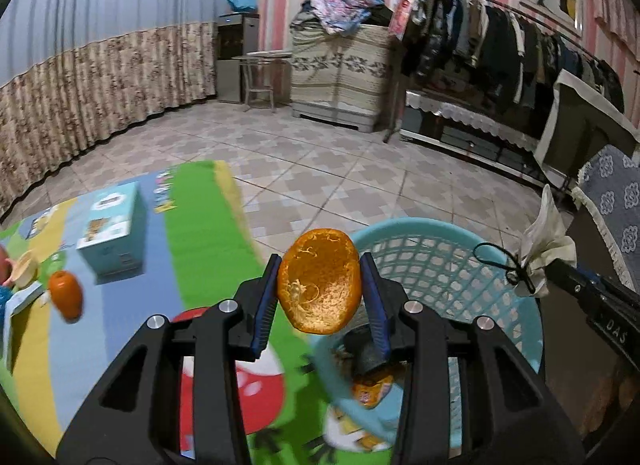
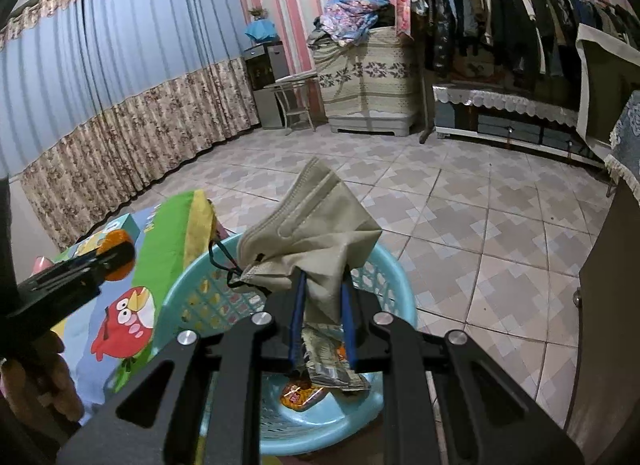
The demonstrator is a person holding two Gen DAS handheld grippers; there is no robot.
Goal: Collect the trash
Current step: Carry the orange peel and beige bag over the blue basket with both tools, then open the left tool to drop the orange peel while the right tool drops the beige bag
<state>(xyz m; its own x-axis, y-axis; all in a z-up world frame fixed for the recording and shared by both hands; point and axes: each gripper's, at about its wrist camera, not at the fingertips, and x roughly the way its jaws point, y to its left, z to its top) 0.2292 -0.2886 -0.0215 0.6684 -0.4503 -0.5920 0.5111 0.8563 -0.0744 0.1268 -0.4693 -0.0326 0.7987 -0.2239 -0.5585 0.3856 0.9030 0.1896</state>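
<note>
My right gripper (image 2: 322,319), pinching the beige face mask (image 2: 316,233), hangs already above the turquoise basket (image 2: 394,277), while my left gripper (image 1: 320,297), clamping the orange peel (image 1: 320,281), is just outside its left rim.

Cartoon play mat (image 1: 192,249), blue carton (image 1: 114,225) on it, clothes rack (image 2: 520,17), floral curtain (image 2: 120,125)

Home room: clothes rack (image 2: 520,5), play mat (image 1: 208,265).
</note>
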